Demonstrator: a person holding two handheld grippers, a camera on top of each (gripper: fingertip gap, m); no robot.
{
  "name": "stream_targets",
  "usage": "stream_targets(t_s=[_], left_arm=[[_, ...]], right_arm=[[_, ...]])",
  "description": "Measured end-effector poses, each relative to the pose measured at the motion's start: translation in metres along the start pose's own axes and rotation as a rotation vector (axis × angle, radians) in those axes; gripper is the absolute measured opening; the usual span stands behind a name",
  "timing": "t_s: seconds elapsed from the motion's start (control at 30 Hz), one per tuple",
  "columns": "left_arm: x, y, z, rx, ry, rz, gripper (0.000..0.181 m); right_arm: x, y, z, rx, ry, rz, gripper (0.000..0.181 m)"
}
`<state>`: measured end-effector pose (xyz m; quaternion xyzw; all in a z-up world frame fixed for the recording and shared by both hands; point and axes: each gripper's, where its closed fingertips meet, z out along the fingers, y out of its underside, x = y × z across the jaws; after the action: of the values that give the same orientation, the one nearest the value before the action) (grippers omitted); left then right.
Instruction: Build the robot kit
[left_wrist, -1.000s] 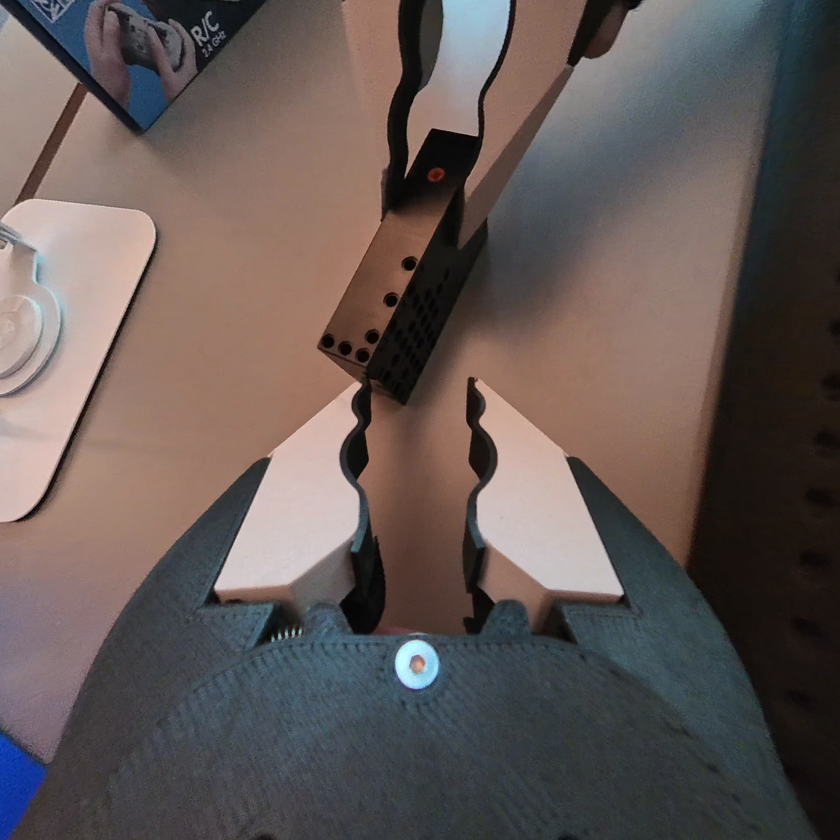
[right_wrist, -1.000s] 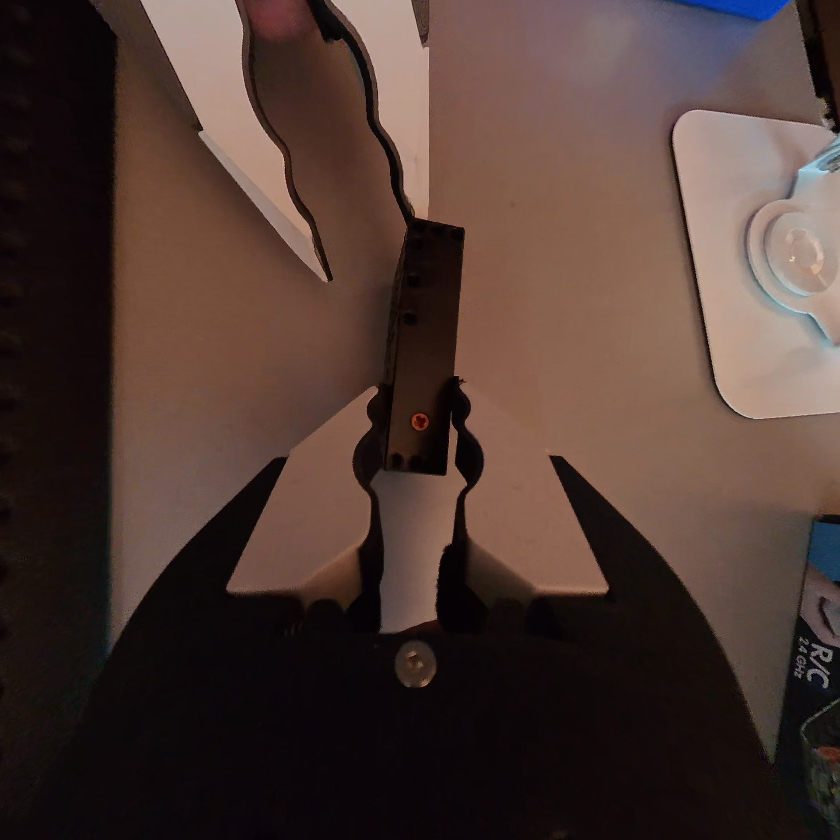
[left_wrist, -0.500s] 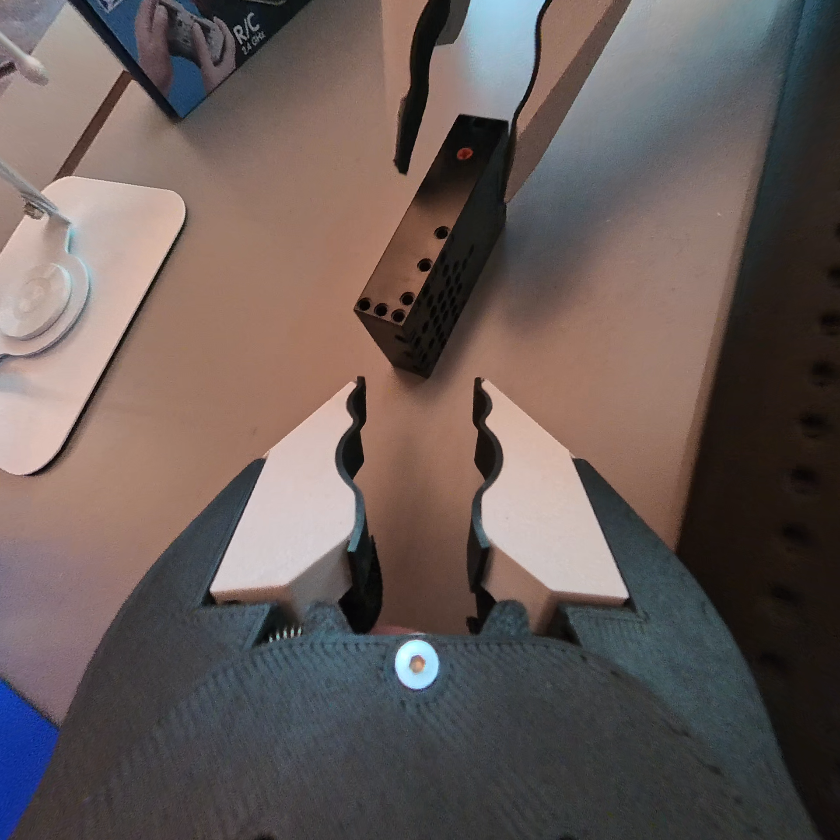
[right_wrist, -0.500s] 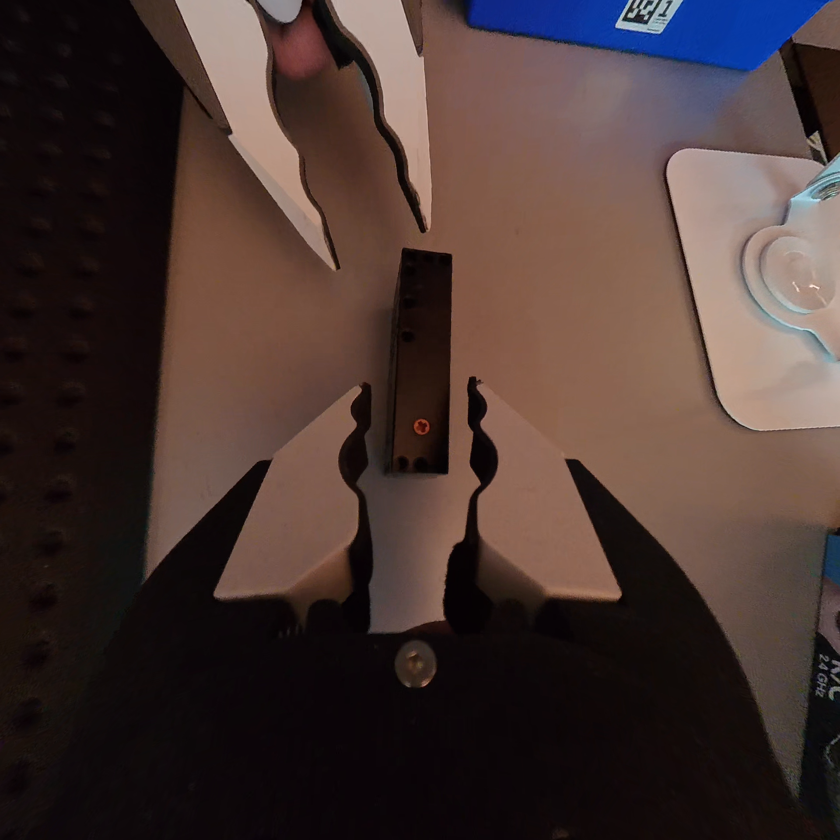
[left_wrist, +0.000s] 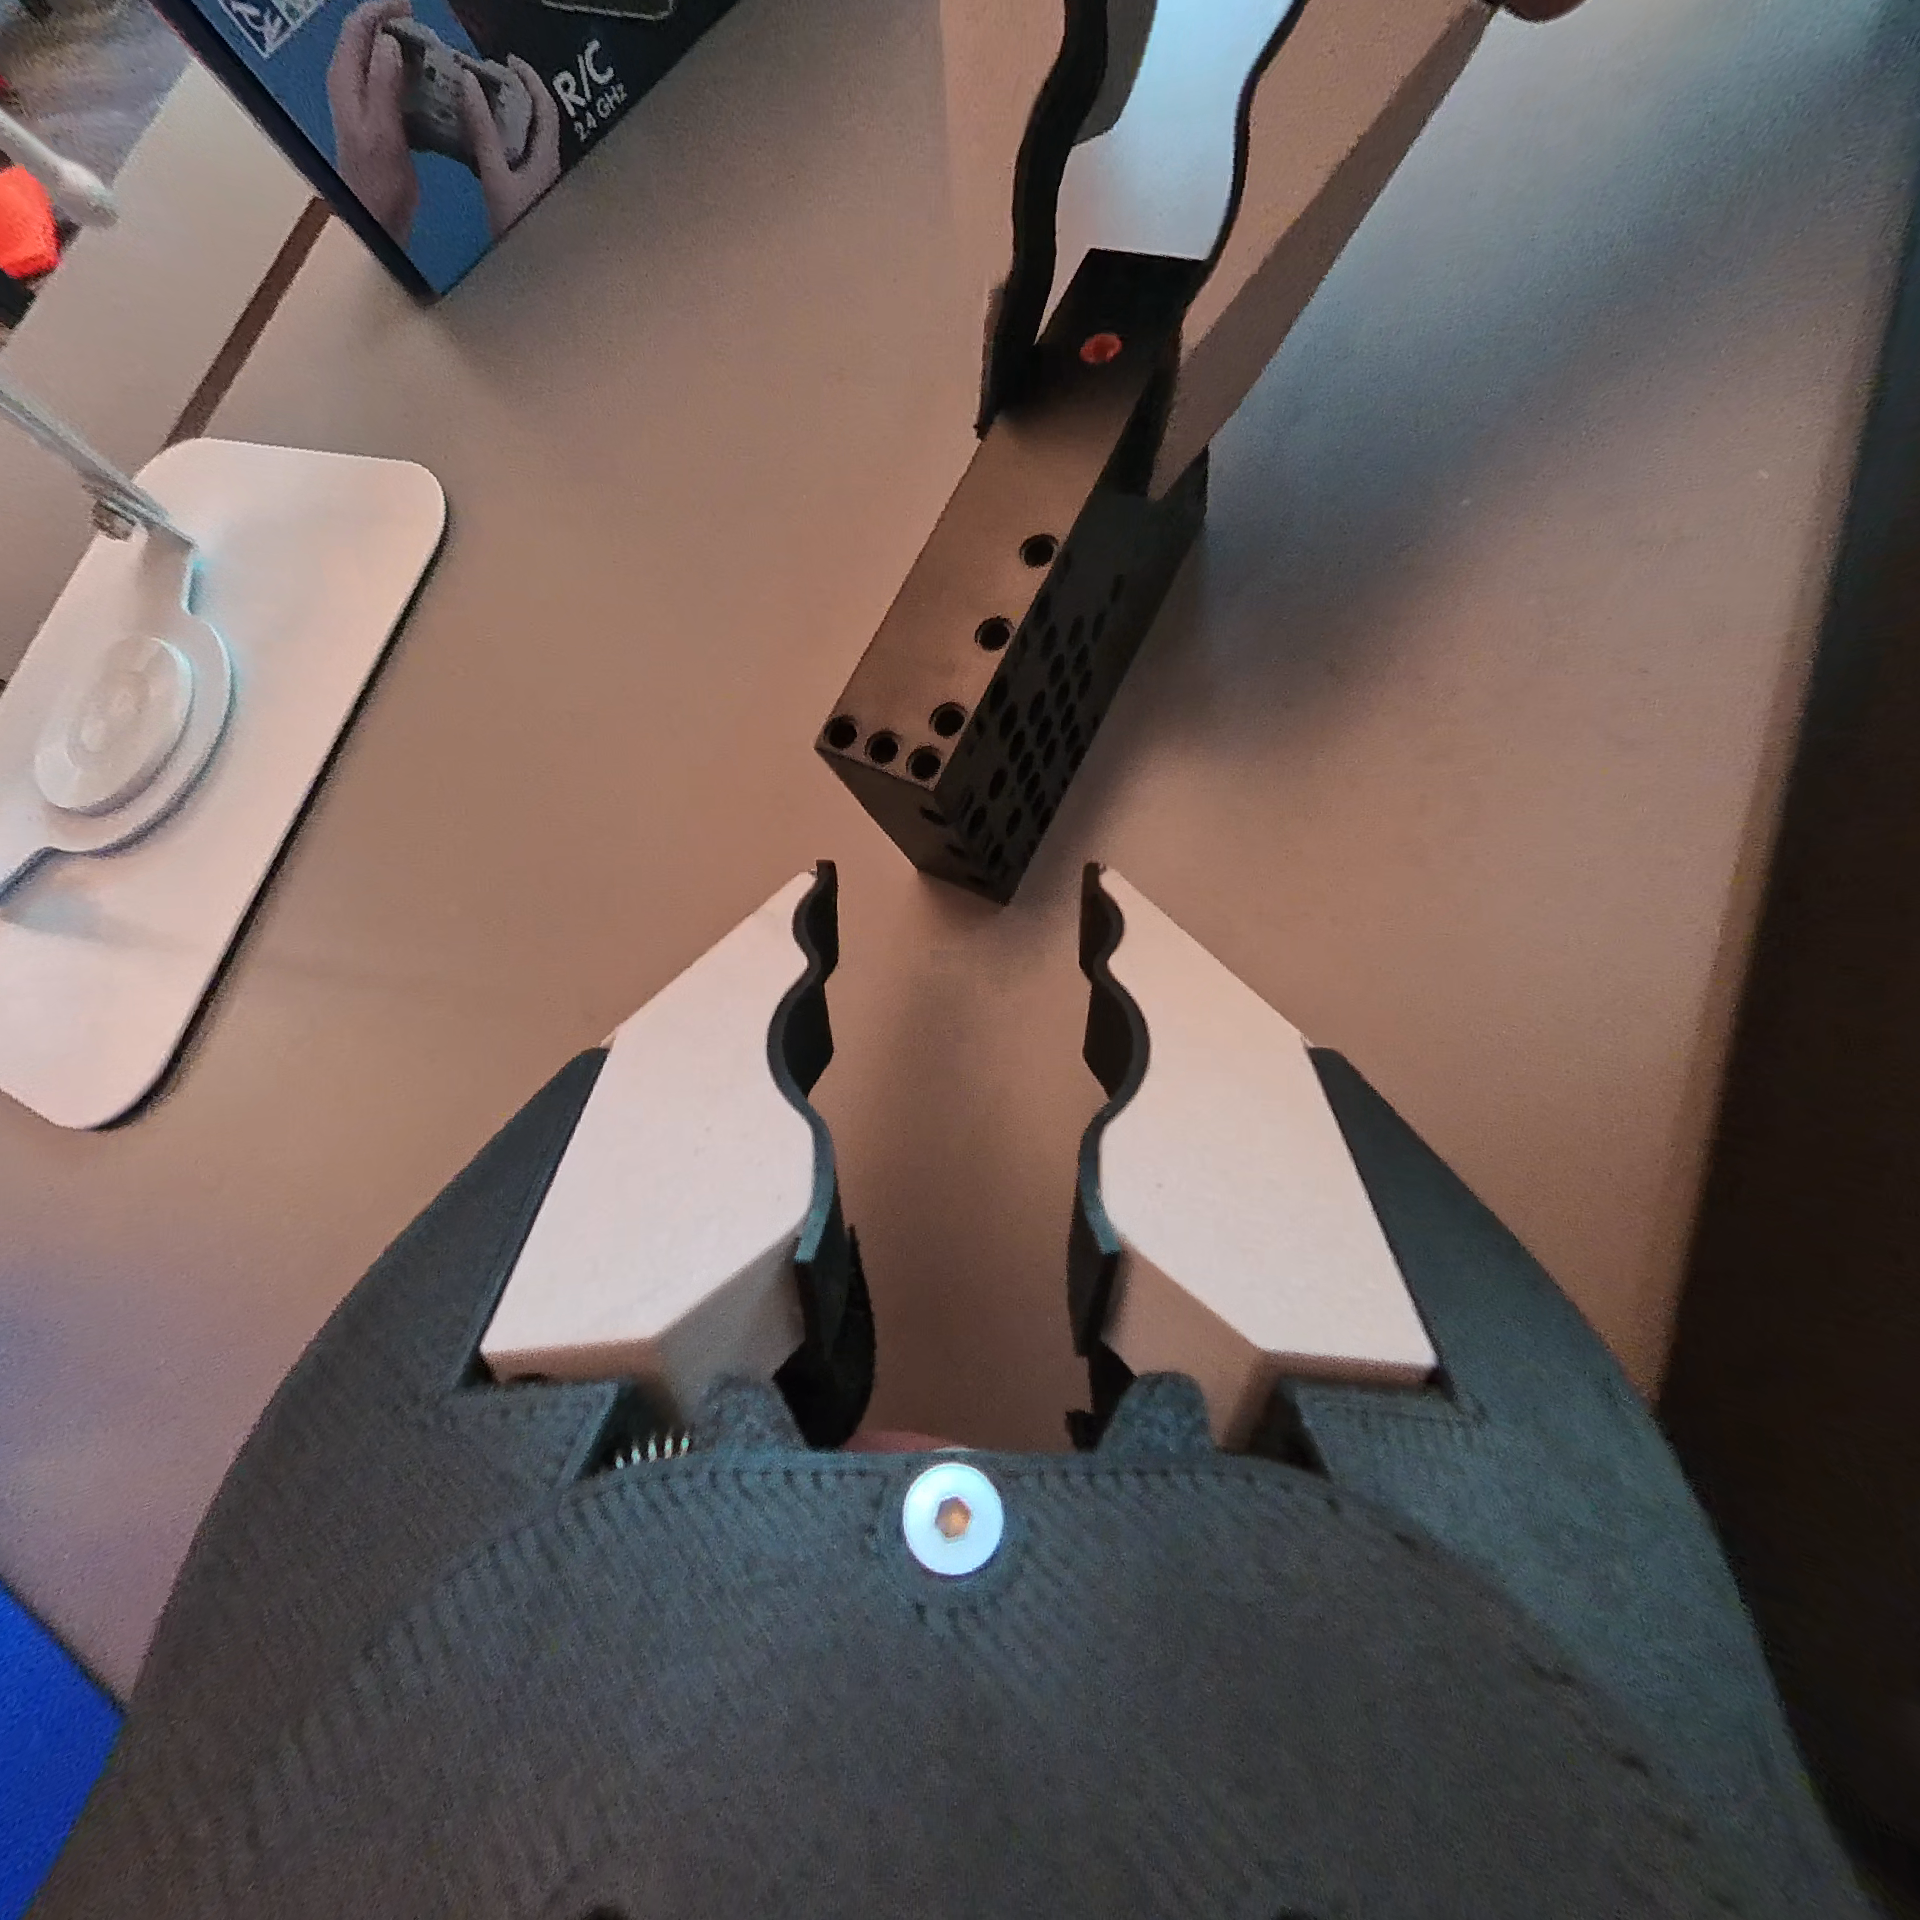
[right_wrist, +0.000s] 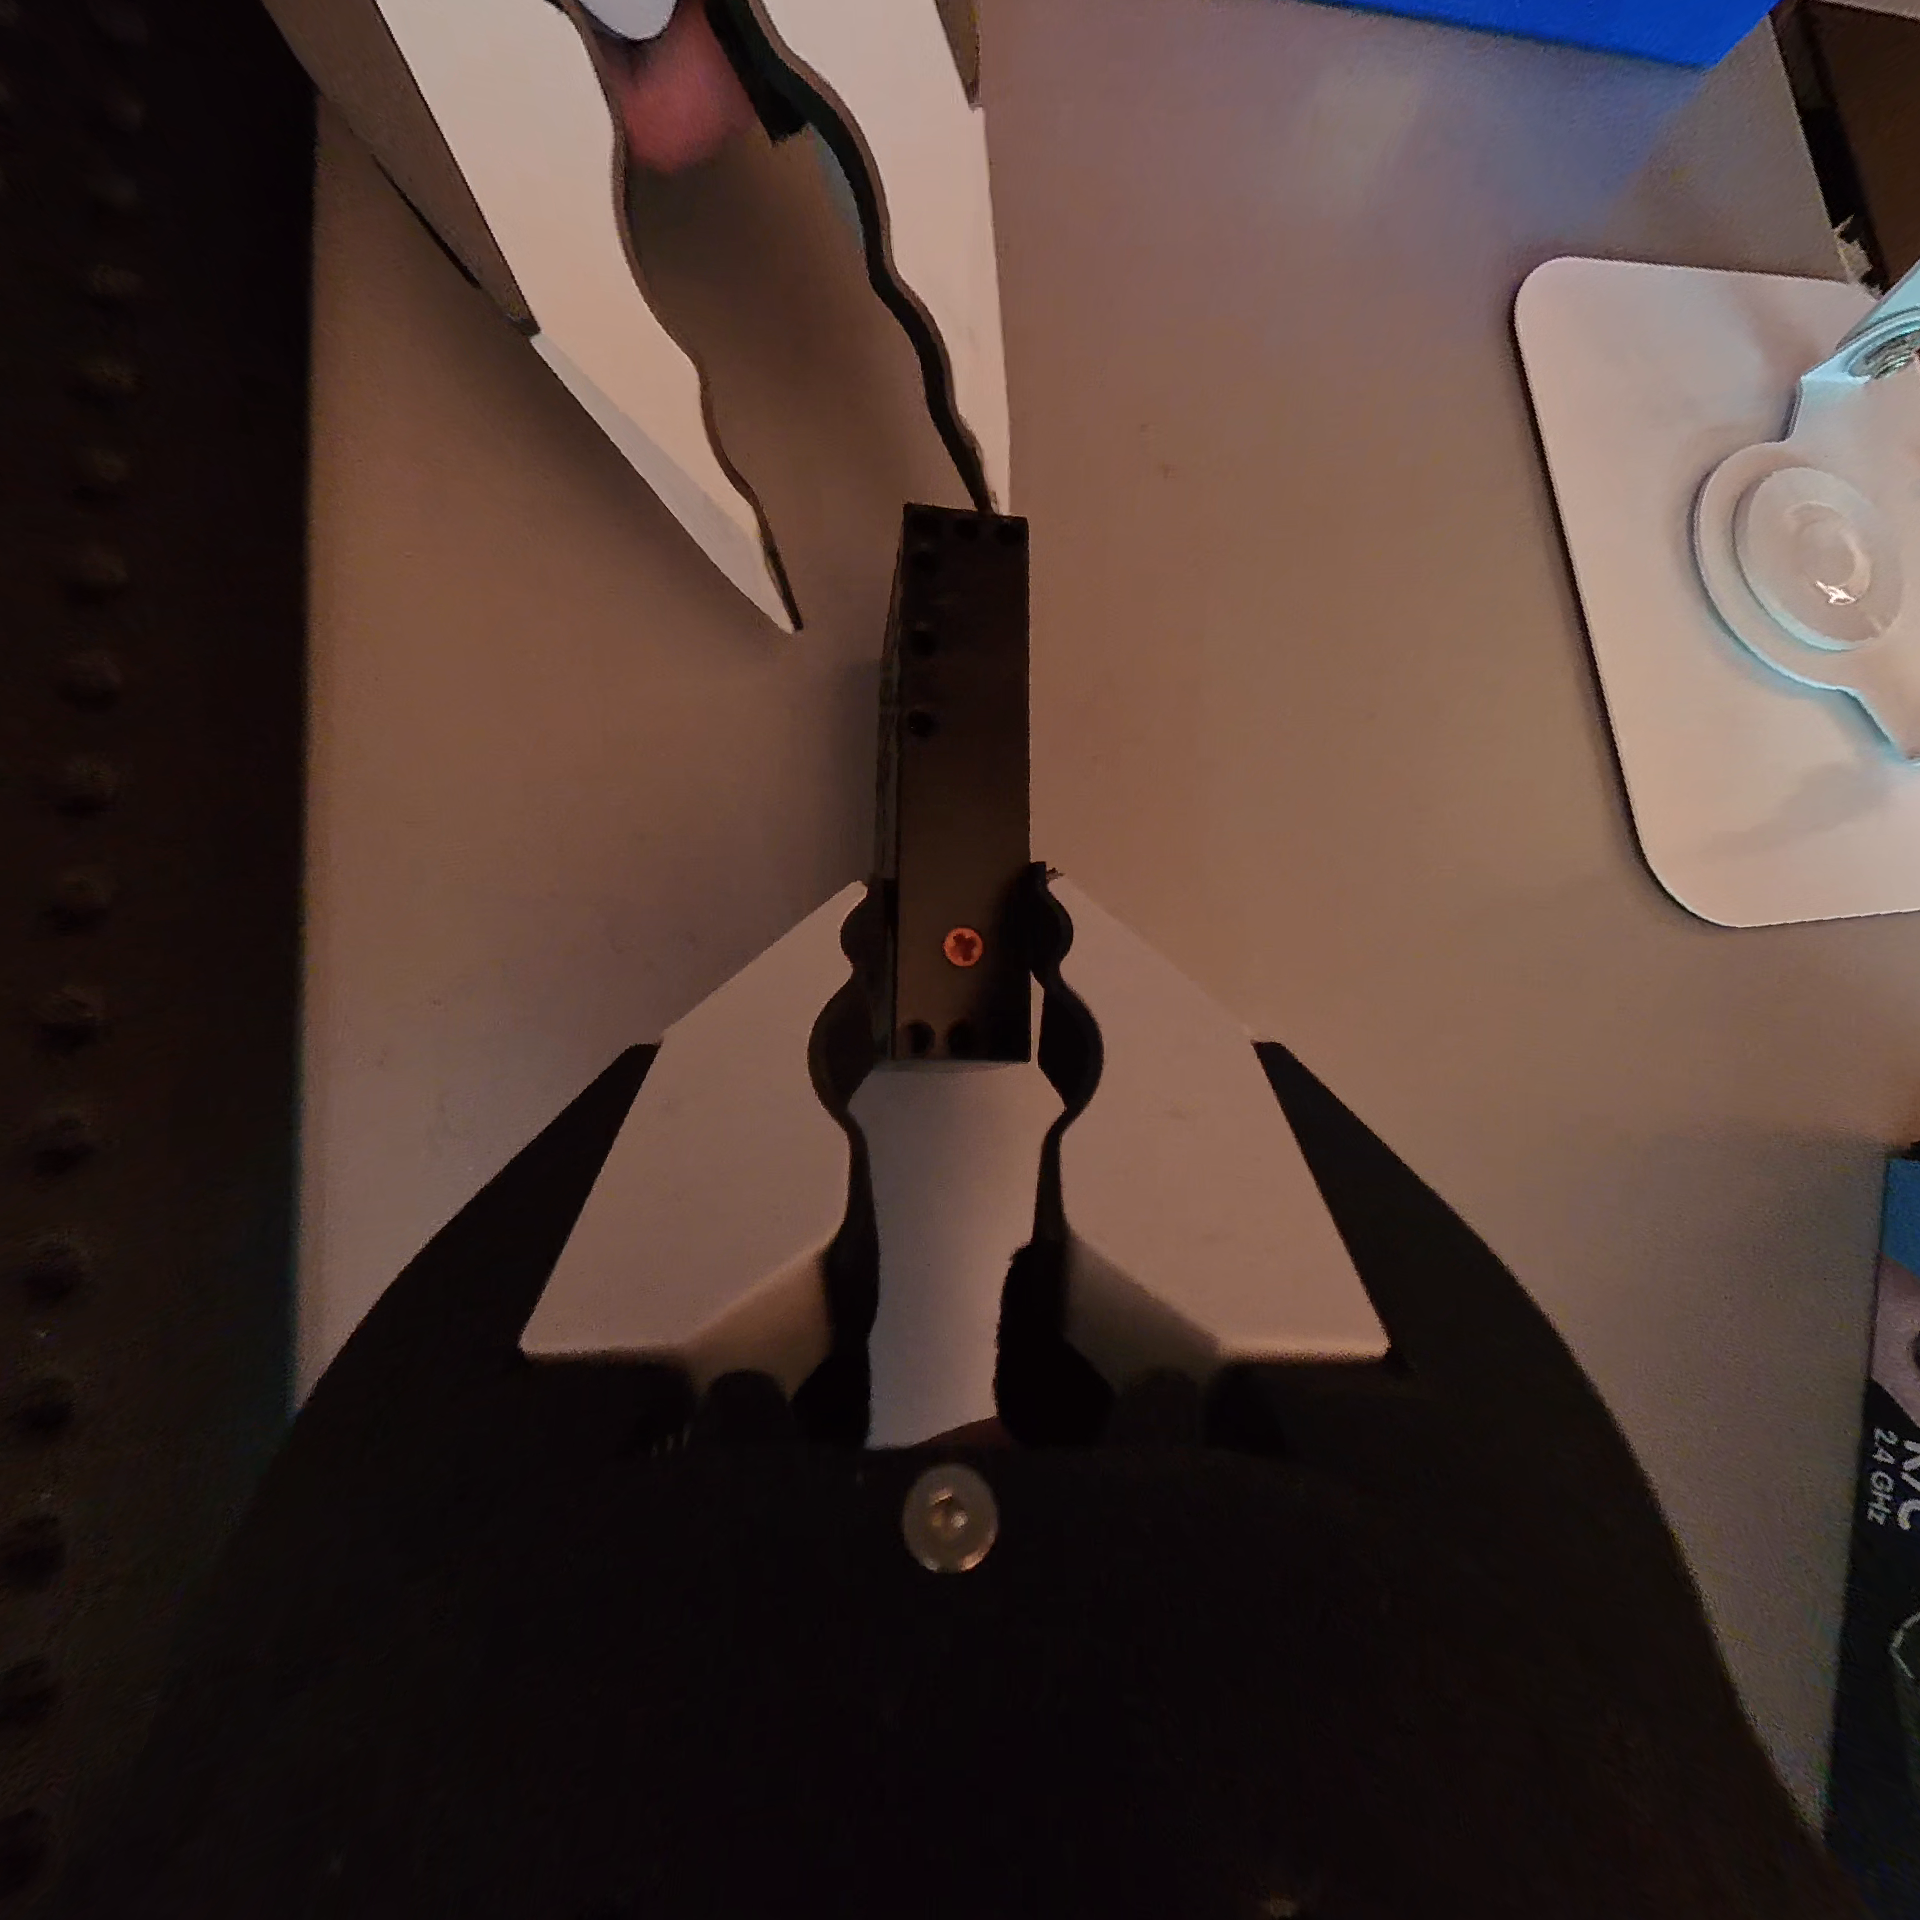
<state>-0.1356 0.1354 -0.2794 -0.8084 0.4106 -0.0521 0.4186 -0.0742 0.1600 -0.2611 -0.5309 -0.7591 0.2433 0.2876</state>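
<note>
A black rectangular block (left_wrist: 977, 665) with many round holes and one orange screw lies lengthwise on the tan table (left_wrist: 623, 623). My right gripper (right_wrist: 954, 894) is shut on the block's screw end (right_wrist: 961, 727); in the left wrist view it comes in from the top (left_wrist: 1086, 447). My left gripper (left_wrist: 956, 883) is open and empty, its fingertips just short of the block's near end. In the right wrist view the left gripper (right_wrist: 885, 561) shows open, with one tip at the block's far corner. Whether the block rests on the table or is held just above it I cannot tell.
A white flat stand base (left_wrist: 260, 727) with a clear disc lies to one side, also in the right wrist view (right_wrist: 1662, 520). A blue printed box (left_wrist: 447, 135) stands beyond it. A dark perforated panel (left_wrist: 1818, 935) borders the table's other edge. A blue object (right_wrist: 1558, 26) lies far off. The grippers' ends are close to 8 cm from one another. To reach the blue object (right_wrist: 1558, 26) in a straight line is about 30 cm for my left fingers, about 40 cm for my right.
Half a second ago my right gripper was open around the block; now it is shut on the screw end again, as it was one second ago. My left gripper stays open near the other end.
</note>
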Motion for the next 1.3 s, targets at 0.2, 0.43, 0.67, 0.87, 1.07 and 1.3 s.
stream_targets(t_s=[0.2,0.43,0.67,0.87,1.07,1.3], left_arm=[[-0.002,-0.007,0.007,0.017,0.015,0.007,0.044],[-0.001,-0.009,0.015,0.03,0.027,0.002,0.031],[-0.004,-0.012,0.011,0.054,0.033,-0.025,0.029],[-0.005,-0.016,0.007,0.086,0.066,-0.059,0.034],[-0.003,-0.017,0.006,0.118,0.19,-0.225,0.027],[-0.013,-0.011,0.002,0.073,-0.071,0.217,0.083]], right_arm=[[-0.001,0.0,0.0,0.014,-0.007,-0.001,0.024],[-0.001,0.004,-0.003,-0.001,-0.013,0.004,0.036],[0.001,0.008,-0.001,-0.011,-0.012,0.034,0.025],[-0.001,0.004,-0.002,0.096,-0.145,0.197,0.024],[0.0,0.0,-0.006,0.184,-0.238,0.305,0.025],[0.007,0.003,-0.003,0.242,-0.35,0.49,0.025]])
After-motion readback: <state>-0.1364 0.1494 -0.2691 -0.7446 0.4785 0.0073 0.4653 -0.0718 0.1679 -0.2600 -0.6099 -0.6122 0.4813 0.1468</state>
